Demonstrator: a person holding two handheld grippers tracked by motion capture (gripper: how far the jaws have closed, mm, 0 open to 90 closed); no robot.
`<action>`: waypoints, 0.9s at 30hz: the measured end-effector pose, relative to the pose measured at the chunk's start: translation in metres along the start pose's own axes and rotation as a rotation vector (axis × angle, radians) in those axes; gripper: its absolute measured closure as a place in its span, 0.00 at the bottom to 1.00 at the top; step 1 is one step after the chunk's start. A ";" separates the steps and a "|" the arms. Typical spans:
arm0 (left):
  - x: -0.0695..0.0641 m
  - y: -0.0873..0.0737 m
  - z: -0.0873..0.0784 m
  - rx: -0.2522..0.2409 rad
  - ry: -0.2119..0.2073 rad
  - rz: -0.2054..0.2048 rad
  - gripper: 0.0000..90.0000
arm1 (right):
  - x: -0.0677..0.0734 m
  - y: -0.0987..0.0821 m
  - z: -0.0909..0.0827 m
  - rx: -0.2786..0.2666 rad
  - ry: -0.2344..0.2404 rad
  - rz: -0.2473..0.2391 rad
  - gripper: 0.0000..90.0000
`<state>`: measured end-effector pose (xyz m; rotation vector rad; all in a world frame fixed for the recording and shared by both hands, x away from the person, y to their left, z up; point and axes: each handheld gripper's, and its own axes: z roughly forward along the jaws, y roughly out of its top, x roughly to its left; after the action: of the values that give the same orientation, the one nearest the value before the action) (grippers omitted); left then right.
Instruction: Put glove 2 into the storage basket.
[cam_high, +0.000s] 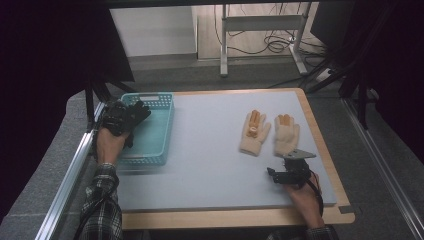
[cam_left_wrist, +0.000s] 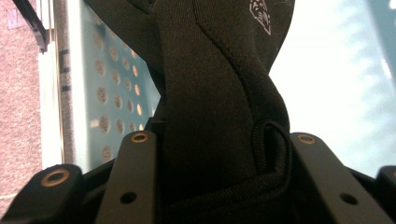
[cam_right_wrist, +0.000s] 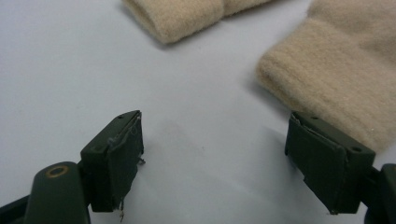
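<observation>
My left gripper (cam_high: 125, 117) is shut on a black glove (cam_high: 139, 111) and holds it over the left end of a teal perforated basket (cam_high: 150, 160). In the left gripper view the black glove (cam_left_wrist: 219, 93) is bunched between the jaws, with the basket wall (cam_left_wrist: 107, 93) behind it. Two cream knitted gloves (cam_high: 254, 132) (cam_high: 286, 134) lie flat at the table's right, fingers pointing away. My right gripper (cam_high: 274, 175) rests just in front of them, open with nothing between its jaws. In the right gripper view (cam_right_wrist: 219, 154), the cuff of one cream glove (cam_right_wrist: 336, 70) lies beside the right jaw.
The grey mat (cam_high: 210, 155) covers a wooden table top (cam_high: 230, 217). A metal rail (cam_high: 65, 180) runs along the left side, close to the basket. Beyond the far edge stand a table frame and floor cables (cam_high: 265, 45).
</observation>
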<state>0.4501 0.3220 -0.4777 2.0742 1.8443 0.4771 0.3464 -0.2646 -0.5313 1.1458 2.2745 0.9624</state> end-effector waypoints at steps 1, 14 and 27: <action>-0.001 0.002 0.003 0.011 0.005 0.000 0.68 | 0.000 0.000 0.000 0.000 0.000 0.000 0.21; -0.005 0.010 0.036 0.101 0.103 0.024 0.52 | 0.000 0.000 0.000 -0.001 0.000 0.000 0.21; 0.004 0.008 0.006 0.027 -0.084 0.006 0.07 | 0.000 0.000 0.000 0.000 0.000 0.000 0.21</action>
<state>0.4603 0.3254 -0.4798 2.0847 1.8062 0.3633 0.3464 -0.2646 -0.5313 1.1453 2.2744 0.9629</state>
